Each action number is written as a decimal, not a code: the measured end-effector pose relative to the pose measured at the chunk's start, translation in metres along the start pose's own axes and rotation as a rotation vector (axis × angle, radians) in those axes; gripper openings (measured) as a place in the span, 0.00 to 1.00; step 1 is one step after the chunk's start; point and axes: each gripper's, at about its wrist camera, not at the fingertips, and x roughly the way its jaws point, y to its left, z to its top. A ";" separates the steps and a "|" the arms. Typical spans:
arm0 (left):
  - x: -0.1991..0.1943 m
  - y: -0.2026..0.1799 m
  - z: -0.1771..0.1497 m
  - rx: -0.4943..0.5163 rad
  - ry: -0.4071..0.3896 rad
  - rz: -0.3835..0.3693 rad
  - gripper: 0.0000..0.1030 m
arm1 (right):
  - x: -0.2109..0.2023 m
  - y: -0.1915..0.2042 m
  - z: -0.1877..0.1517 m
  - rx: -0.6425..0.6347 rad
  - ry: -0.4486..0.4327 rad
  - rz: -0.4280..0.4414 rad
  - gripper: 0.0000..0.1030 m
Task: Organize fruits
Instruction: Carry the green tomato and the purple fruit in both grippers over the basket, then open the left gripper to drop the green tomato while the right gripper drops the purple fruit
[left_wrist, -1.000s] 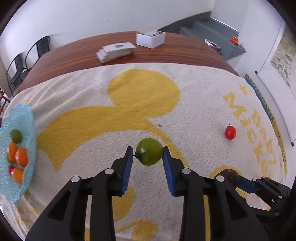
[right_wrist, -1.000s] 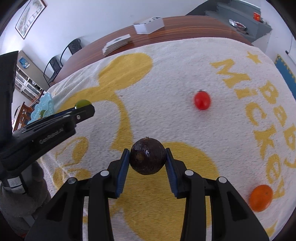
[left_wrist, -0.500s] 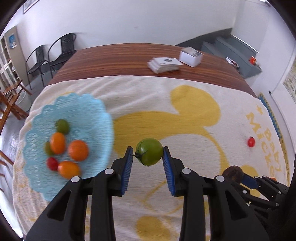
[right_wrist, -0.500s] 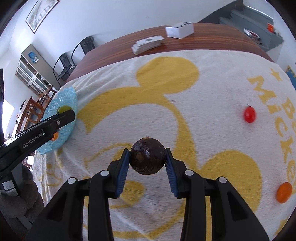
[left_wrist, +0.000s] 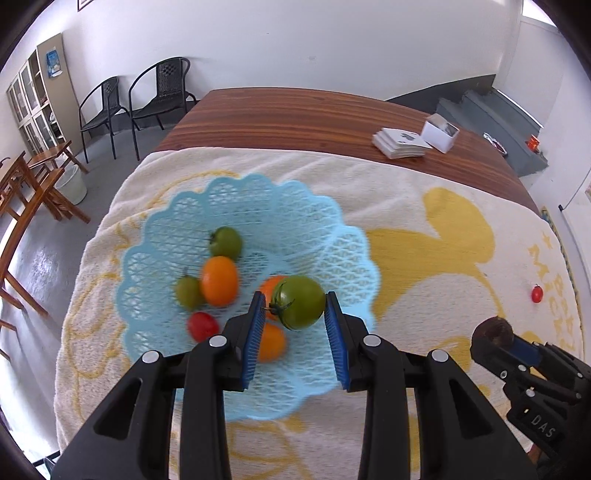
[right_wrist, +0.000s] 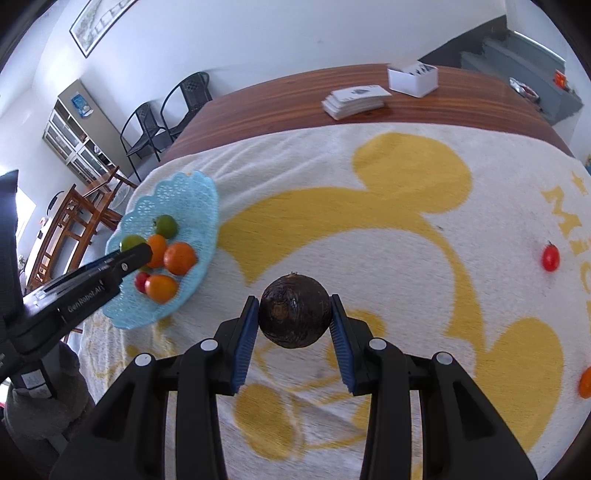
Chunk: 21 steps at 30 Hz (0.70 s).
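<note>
My left gripper (left_wrist: 295, 306) is shut on a green tomato (left_wrist: 301, 302) and hangs over the light blue lattice basket (left_wrist: 332, 254). In the basket lie several fruits: oranges (left_wrist: 219, 280), small green tomatoes (left_wrist: 226, 242) and a red tomato (left_wrist: 202, 325). My right gripper (right_wrist: 293, 314) is shut on a dark brown round fruit (right_wrist: 294, 311) above the cream and yellow towel, to the right of the basket (right_wrist: 199, 206). A red tomato (right_wrist: 550, 257) and an orange (right_wrist: 585, 383) lie on the towel at the right.
A stack of cards (left_wrist: 400, 142) and a white box (left_wrist: 440, 133) sit on the bare wooden table (left_wrist: 295, 118) beyond the towel. Two black chairs (left_wrist: 140, 96) and wooden furniture (left_wrist: 26, 184) stand off the table's left end.
My left gripper has swung left with the green tomato, from over the towel's middle to above the basket. The right gripper has followed leftward with the dark fruit.
</note>
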 end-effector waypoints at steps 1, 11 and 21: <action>0.001 0.005 0.000 -0.004 0.003 0.001 0.33 | 0.001 0.005 0.001 -0.004 -0.003 0.003 0.37; 0.000 0.048 -0.001 -0.039 0.003 -0.003 0.69 | 0.015 0.060 0.019 -0.070 -0.019 0.024 0.38; 0.001 0.074 -0.006 -0.037 0.001 0.074 0.80 | 0.037 0.092 0.028 -0.130 -0.003 0.044 0.39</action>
